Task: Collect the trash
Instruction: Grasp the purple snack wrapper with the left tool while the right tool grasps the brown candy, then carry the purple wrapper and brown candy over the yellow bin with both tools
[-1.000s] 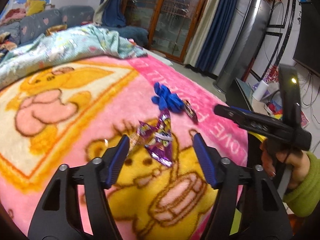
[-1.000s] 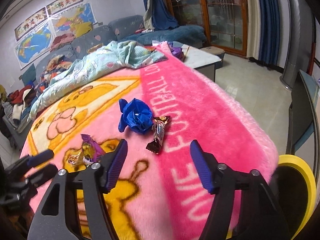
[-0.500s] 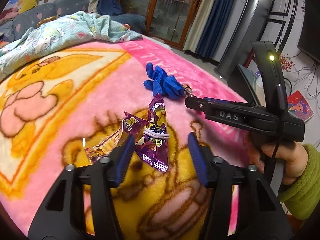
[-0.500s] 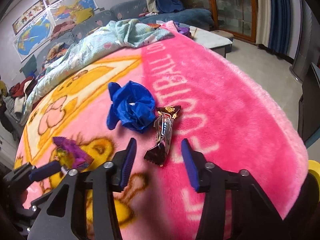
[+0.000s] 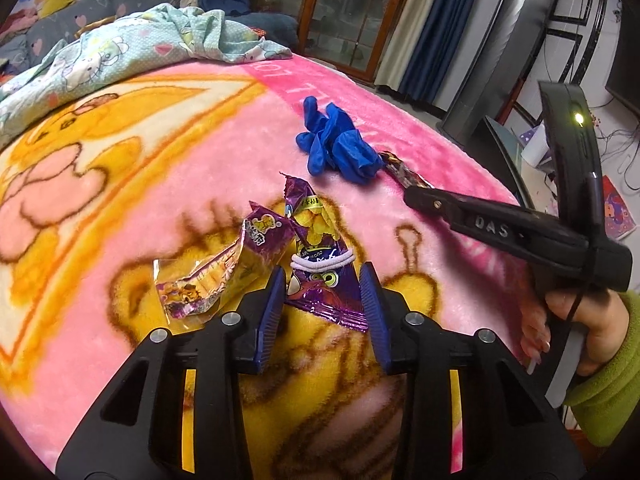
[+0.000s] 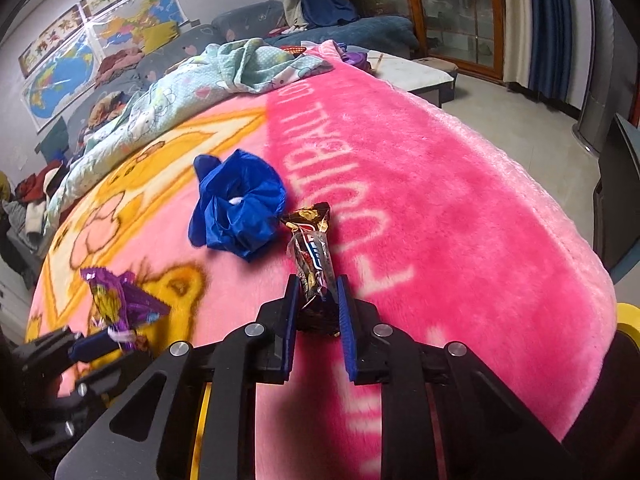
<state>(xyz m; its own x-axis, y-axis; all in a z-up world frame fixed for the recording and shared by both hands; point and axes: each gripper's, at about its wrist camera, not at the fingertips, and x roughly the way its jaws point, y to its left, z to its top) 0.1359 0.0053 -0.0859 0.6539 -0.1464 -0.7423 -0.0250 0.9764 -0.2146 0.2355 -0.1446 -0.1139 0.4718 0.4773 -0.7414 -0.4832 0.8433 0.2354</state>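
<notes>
Both grippers have dropped onto the blanket (image 6: pixel 460 208); left gripper (image 5: pixel 326 292) closing around the purple snack wrapper (image 5: pixel 320 264); right gripper (image 6: pixel 318 300) closing, pads pinching the brown candy-bar wrapper (image 6: pixel 314 256); blue glove (image 6: pixel 240 208) just beyond.

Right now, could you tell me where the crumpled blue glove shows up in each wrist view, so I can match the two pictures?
Left wrist view: the blue glove lies upper centre, beyond the purple snack wrapper that sits between this gripper's closing jaws.
Right wrist view: the blue glove lies left of centre, just left of the brown candy wrapper.
Shared landmark: the brown candy wrapper, touching the glove's side in both views.
</notes>
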